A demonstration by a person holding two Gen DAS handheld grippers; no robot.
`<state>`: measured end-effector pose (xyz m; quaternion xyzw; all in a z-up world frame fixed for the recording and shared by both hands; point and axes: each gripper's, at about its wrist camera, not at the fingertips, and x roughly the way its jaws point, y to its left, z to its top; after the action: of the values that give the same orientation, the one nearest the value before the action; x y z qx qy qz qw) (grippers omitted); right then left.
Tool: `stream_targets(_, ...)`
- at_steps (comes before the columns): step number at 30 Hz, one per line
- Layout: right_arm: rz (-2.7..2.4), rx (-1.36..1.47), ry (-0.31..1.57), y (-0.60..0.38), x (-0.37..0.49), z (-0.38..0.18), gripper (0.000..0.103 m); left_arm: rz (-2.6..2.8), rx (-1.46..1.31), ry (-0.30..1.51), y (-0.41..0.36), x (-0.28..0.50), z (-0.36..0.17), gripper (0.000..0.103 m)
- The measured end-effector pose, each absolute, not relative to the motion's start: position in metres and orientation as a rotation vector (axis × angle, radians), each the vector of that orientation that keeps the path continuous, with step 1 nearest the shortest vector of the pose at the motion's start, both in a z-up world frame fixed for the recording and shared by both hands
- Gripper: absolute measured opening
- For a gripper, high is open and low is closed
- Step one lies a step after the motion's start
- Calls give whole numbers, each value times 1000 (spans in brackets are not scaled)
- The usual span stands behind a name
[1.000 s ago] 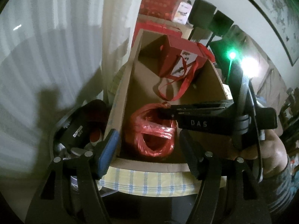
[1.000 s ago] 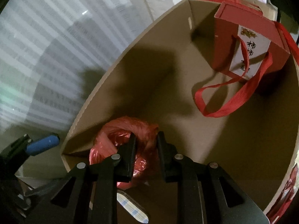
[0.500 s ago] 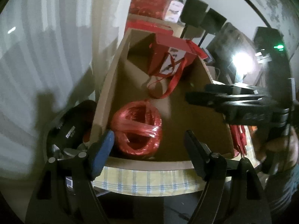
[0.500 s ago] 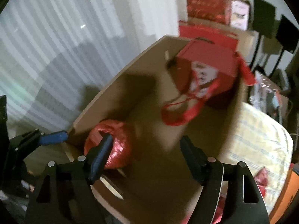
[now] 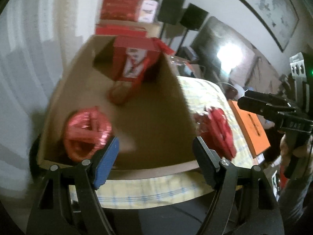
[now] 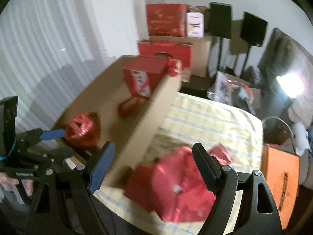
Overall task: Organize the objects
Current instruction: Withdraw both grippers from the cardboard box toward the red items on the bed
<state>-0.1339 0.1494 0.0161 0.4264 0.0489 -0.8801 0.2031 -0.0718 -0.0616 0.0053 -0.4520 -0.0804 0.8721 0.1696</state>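
— While hanging wide and empty at the cardboard box's near rim, left gripper: crinkly red bundle inside, just past the blue pad.

— Right gripper, likewise spread, nothing held. Red foil packets between the fingers, on the checked cloth. Probably light, soft, slippery; best pinched at a bunched fold.

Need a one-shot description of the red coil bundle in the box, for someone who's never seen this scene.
Find the big open cardboard box on the yellow checked tablecloth. Inside it, look at the near corner on the curtain side, right beyond the left gripper. The shiny red coil bundle lies there: round and plastic-wrapped, unlike the square red gift bag with ribbon handles standing at the far end.
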Motion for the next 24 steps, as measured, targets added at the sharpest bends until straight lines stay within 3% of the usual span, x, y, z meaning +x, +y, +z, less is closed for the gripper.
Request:
stream_targets(13, -2554, 1284, 59, 224, -89, -30, 83, 2356, -1293, -173, 0, -61, -13, 74)
stream_targets(24, -2545, 1306, 204, 228, -59, -77, 83, 2335, -1290, -150, 25, -58, -17, 74)
